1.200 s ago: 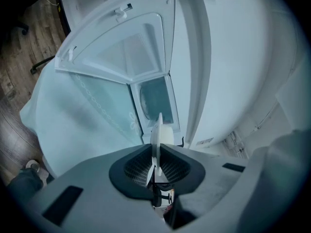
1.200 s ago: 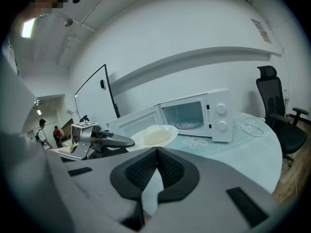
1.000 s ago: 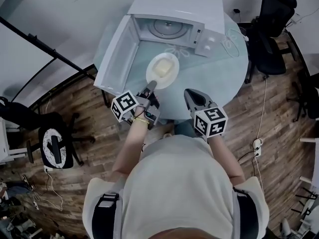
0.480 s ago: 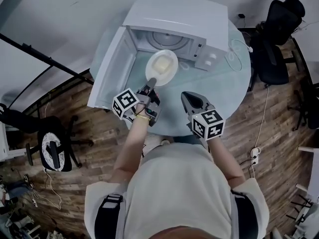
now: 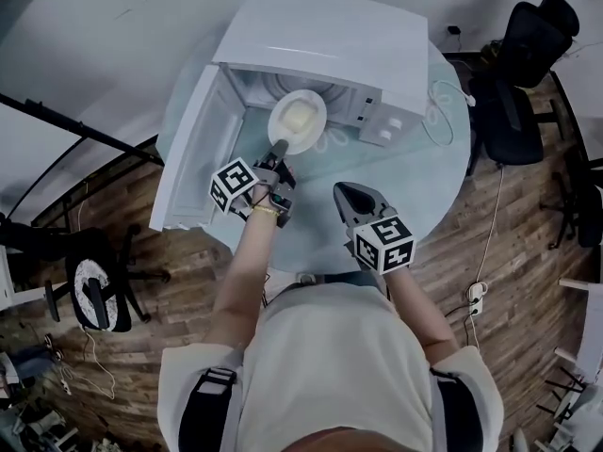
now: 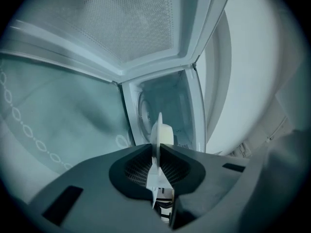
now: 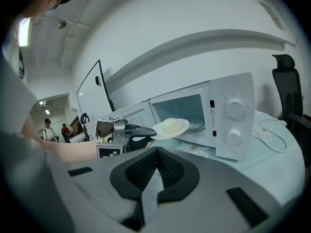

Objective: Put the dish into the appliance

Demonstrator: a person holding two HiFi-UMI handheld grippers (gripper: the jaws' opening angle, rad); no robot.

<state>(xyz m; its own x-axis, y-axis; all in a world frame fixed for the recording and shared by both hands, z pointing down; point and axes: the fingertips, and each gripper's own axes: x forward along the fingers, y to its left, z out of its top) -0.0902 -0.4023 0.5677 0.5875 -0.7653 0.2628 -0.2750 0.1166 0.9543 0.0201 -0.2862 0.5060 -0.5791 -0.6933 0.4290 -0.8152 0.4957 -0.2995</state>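
Holding the plate (image 5: 297, 121) at the open mouth of the microwave (image 5: 320, 45).
Left gripper (image 5: 279, 149) is clamped on the plate's near rim. Right gripper (image 5: 344, 191) hangs over the desk (image 5: 424, 158), closed on nothing. Next, likely: slide it in level onto the turntable (image 6: 142, 113), then release.

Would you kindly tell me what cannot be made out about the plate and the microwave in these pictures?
- Microwave interior: in the head view its own top and the plate cover most of it.
- Food on the plate: a pale lump, too small in every view to identify.
- Plate's upper face: the left gripper view sees it edge-on.
- Print around the dials: too small to read in the right gripper view.
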